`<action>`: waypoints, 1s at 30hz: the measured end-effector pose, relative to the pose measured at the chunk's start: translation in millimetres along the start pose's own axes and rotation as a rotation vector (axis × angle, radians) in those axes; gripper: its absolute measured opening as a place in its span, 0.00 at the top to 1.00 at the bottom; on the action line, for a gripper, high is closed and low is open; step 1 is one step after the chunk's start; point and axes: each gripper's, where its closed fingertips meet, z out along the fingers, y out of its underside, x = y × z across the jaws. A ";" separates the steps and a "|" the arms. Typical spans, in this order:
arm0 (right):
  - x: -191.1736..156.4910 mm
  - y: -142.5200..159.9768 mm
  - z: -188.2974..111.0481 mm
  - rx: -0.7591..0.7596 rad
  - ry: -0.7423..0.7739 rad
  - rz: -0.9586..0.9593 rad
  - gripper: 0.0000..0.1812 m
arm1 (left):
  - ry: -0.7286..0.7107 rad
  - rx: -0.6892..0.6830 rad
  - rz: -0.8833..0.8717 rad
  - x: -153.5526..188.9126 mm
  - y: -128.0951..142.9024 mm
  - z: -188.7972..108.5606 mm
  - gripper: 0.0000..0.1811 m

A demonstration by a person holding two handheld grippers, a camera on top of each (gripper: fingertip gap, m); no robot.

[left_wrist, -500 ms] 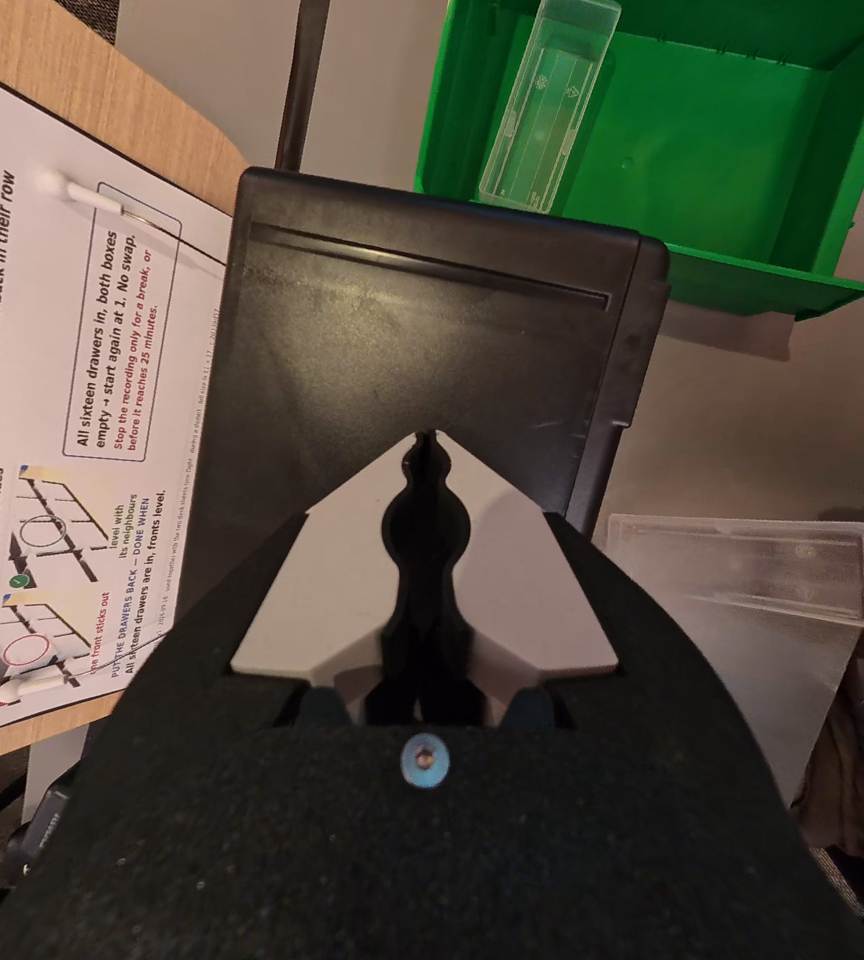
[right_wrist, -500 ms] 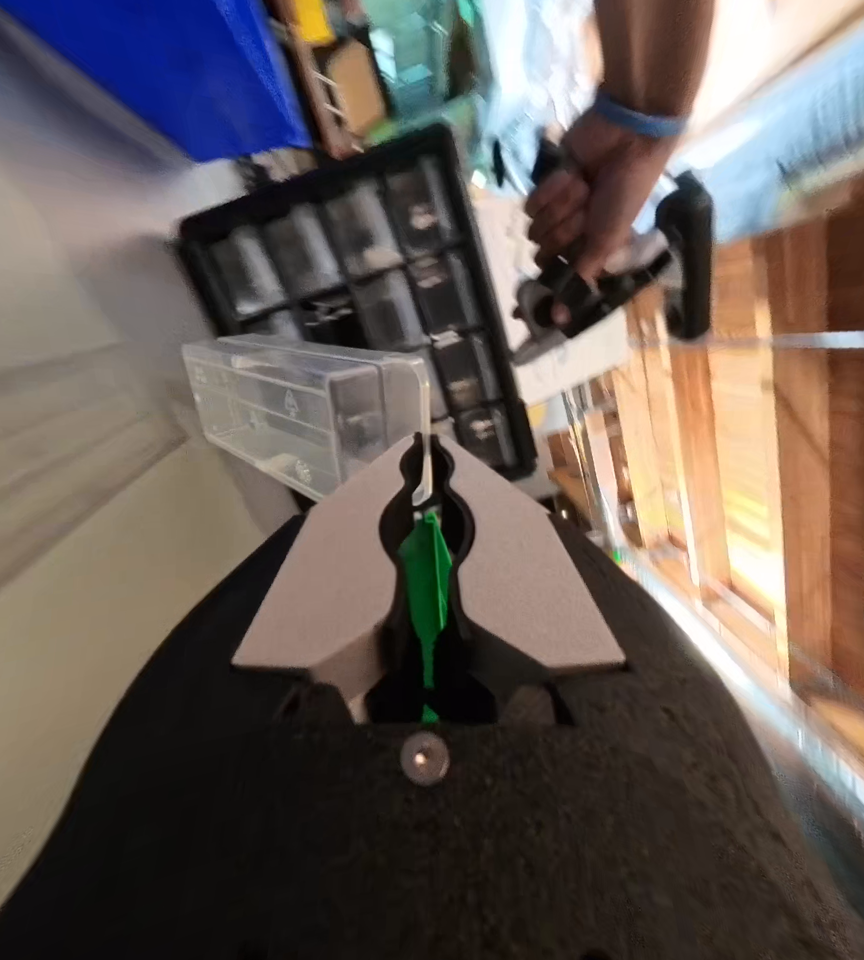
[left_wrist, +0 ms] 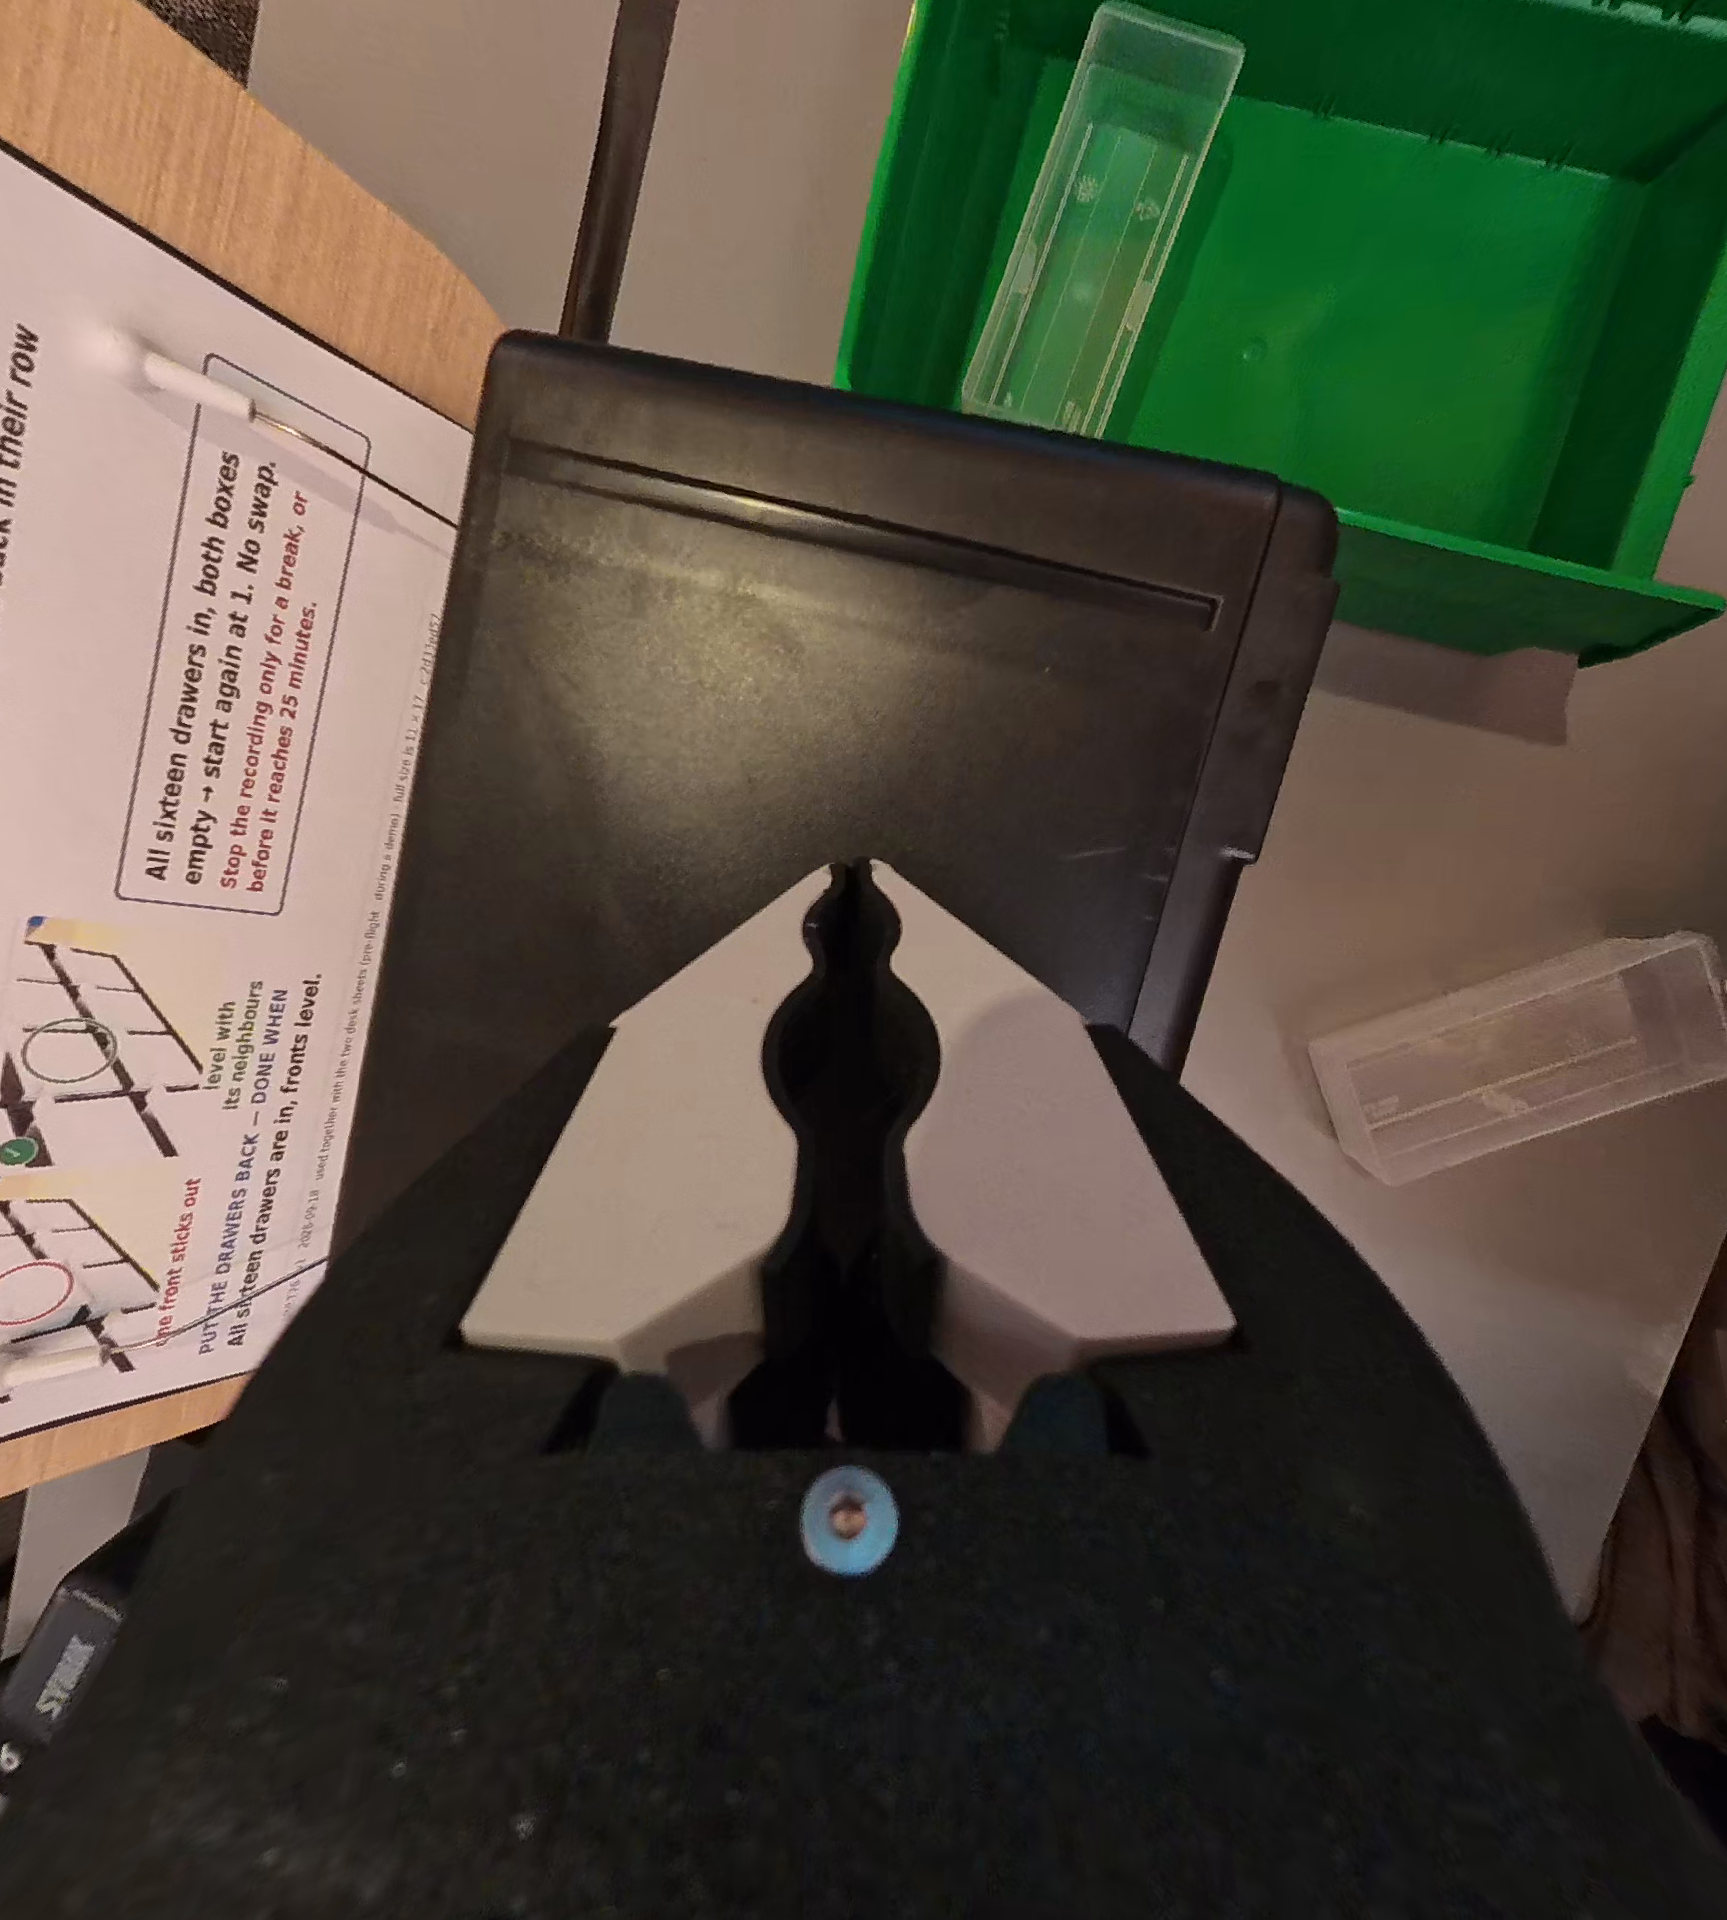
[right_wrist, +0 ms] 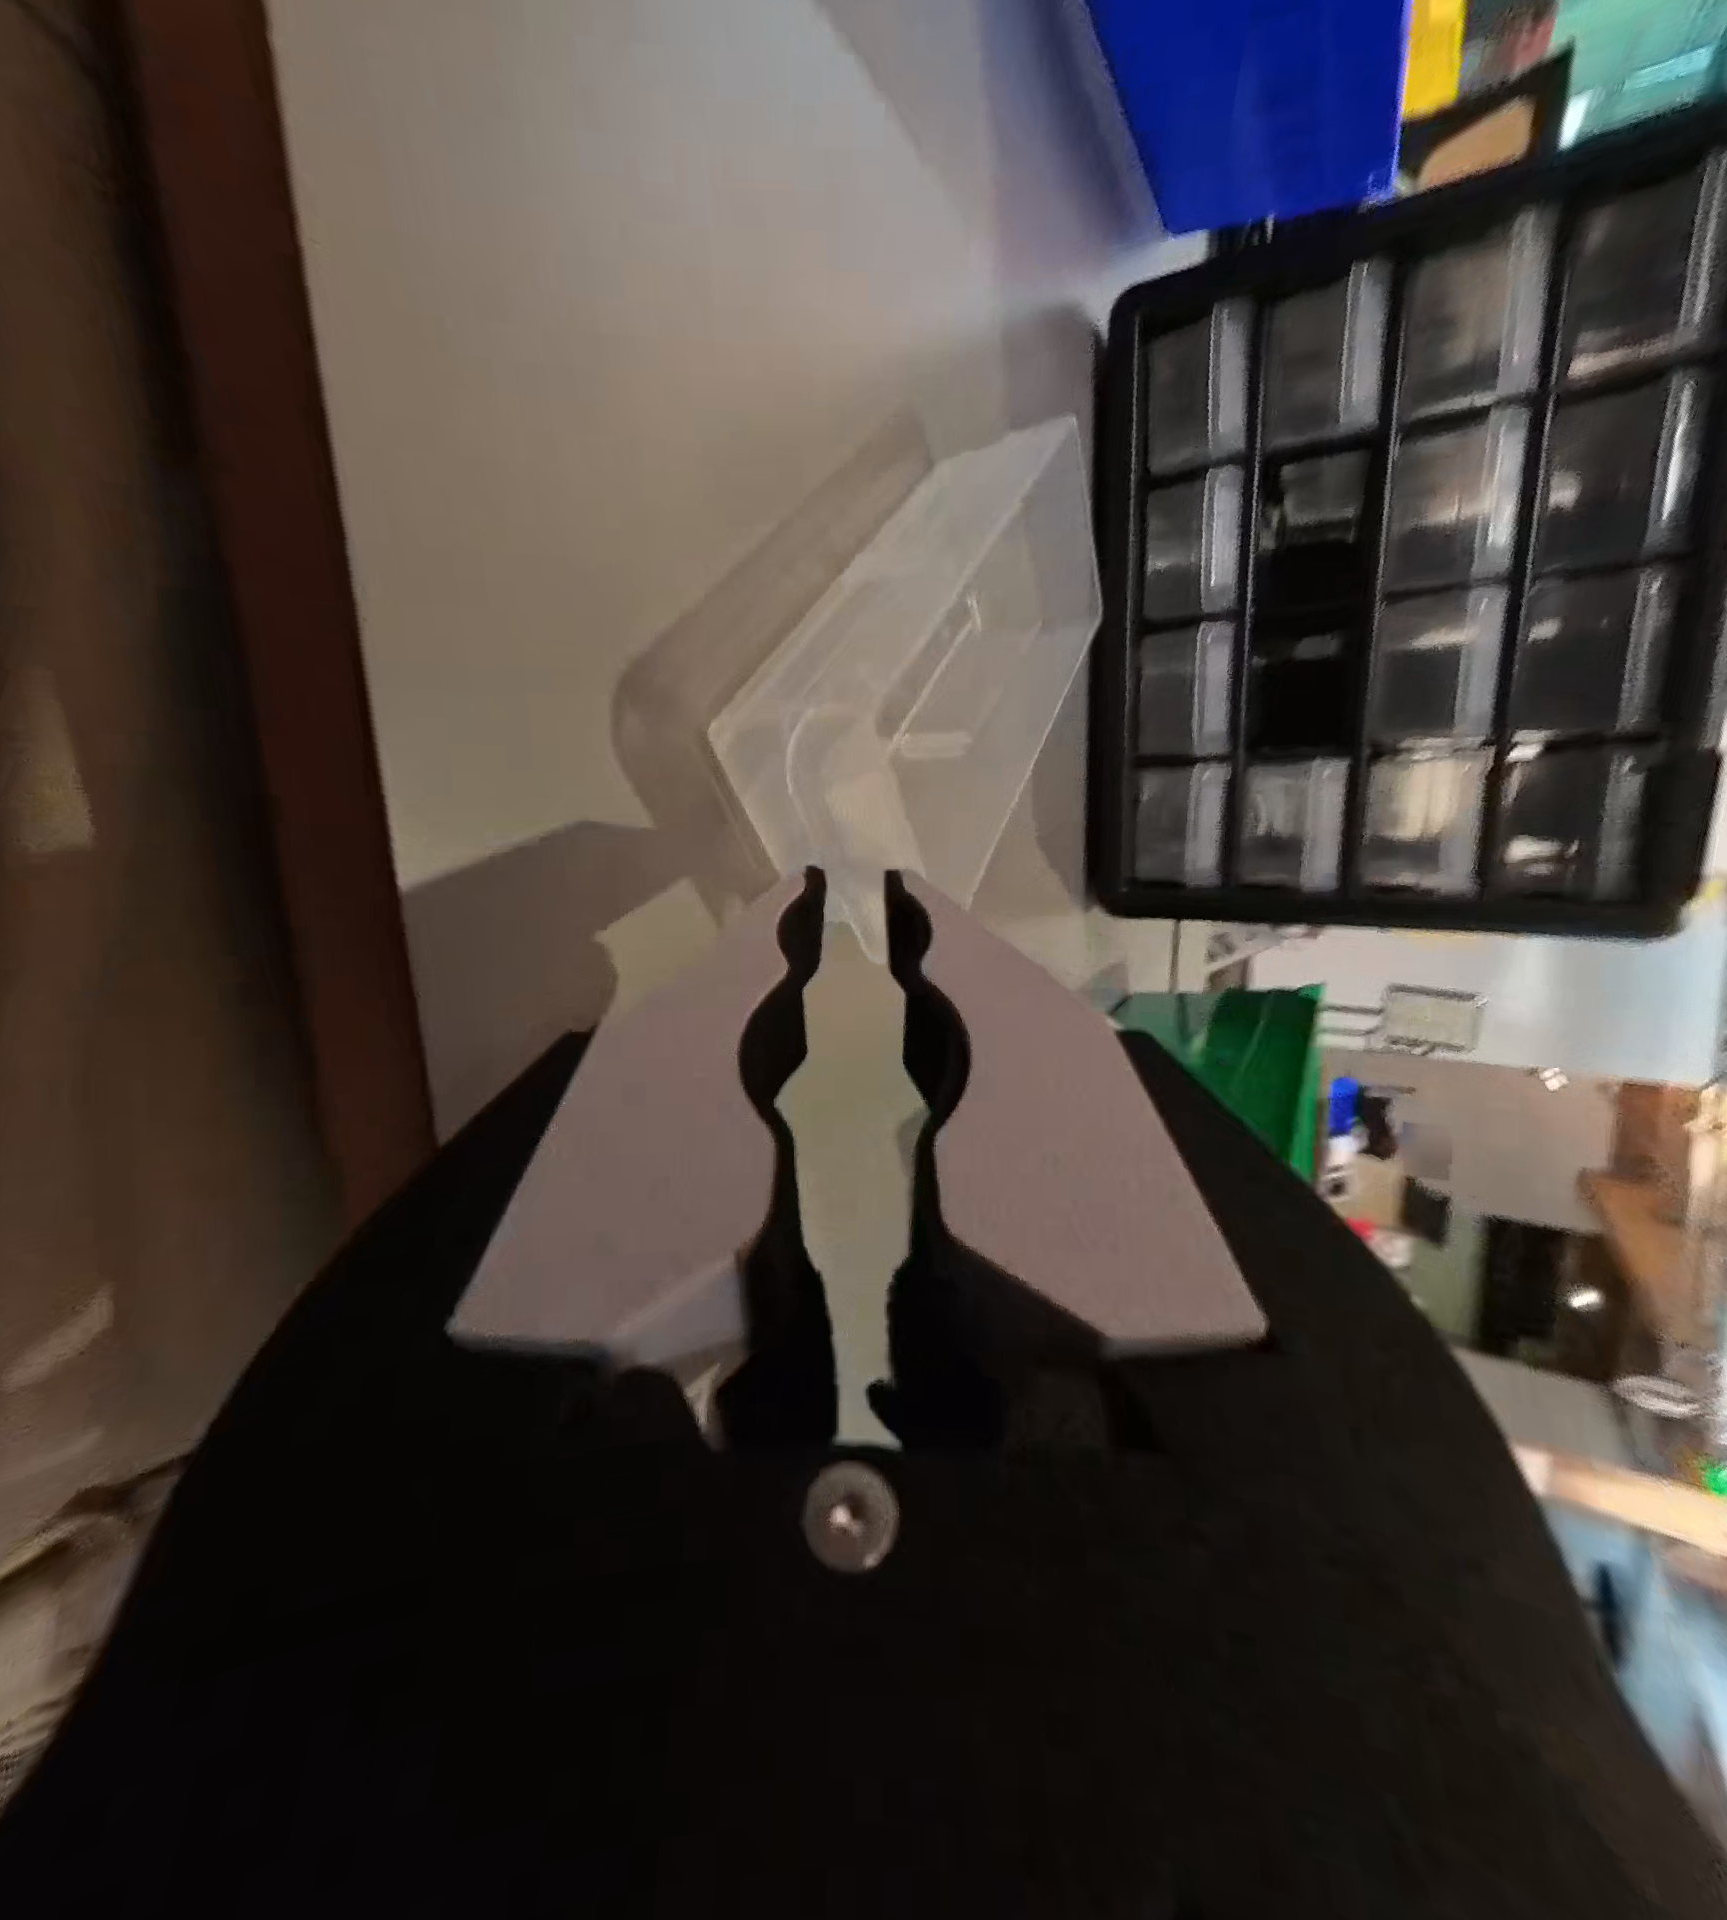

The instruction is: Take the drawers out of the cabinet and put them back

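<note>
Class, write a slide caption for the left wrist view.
Shut left tool rests on the black cabinet; one clear drawer lies in the green bin.

Layout around the cabinet (left_wrist: 838, 675), left wrist view.
The cabinet is standing at centre; a bin (left_wrist: 1410, 312) is sitting at its 1 o'clock, holding one drawer (left_wrist: 1098, 218) leaning against its wall. A second drawer (left_wrist: 1524, 1060) is lying at the cabinet's 4 o'clock, apart from it. An instruction sheet (left_wrist: 111, 779) is lying on a wooden board (left_wrist: 215, 218) at 9 o'clock.
</note>
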 end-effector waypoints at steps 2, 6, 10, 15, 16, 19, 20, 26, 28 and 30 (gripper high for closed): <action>-6.8 5.2 -2.9 -0.046 -0.072 0.145 0.84 | -0.002 0.000 -0.004 0.0 0.0 0.0 1.00; 3.3 -17.7 -19.6 -0.030 -0.243 0.743 0.65 | -0.018 -0.012 0.008 0.0 0.0 0.2 1.00; 12.9 -46.9 -3.9 -0.153 -0.599 1.229 0.42 | -0.014 -0.023 0.014 -0.1 -0.2 0.3 1.00; 38.2 -24.1 51.0 -0.339 -0.517 1.137 0.43 | -0.025 -0.024 0.011 0.1 -0.1 0.3 1.00; 32.7 -18.9 58.6 -0.401 -0.536 1.076 0.40 | -0.031 -0.023 0.013 0.2 -0.1 0.2 1.00; 13.1 -25.4 74.9 -0.454 -0.656 1.005 0.41 | -0.038 -0.031 0.017 0.2 -0.1 0.3 1.00; 6.8 -25.9 77.8 -0.474 -0.684 0.982 0.45 | -0.038 -0.036 0.019 0.0 -0.2 0.4 1.00; 12.8 -17.4 60.4 -0.483 -0.701 0.847 0.67 | -0.029 -0.036 0.016 0.1 -0.4 0.4 1.00; 43.5 -11.0 44.2 -0.407 -0.646 0.832 0.67 | -0.021 -0.030 0.010 0.1 -0.5 0.4 1.00; 89.3 9.0 26.4 -0.347 -0.543 0.829 0.67 | -0.016 -0.026 0.006 0.0 -0.6 0.3 1.00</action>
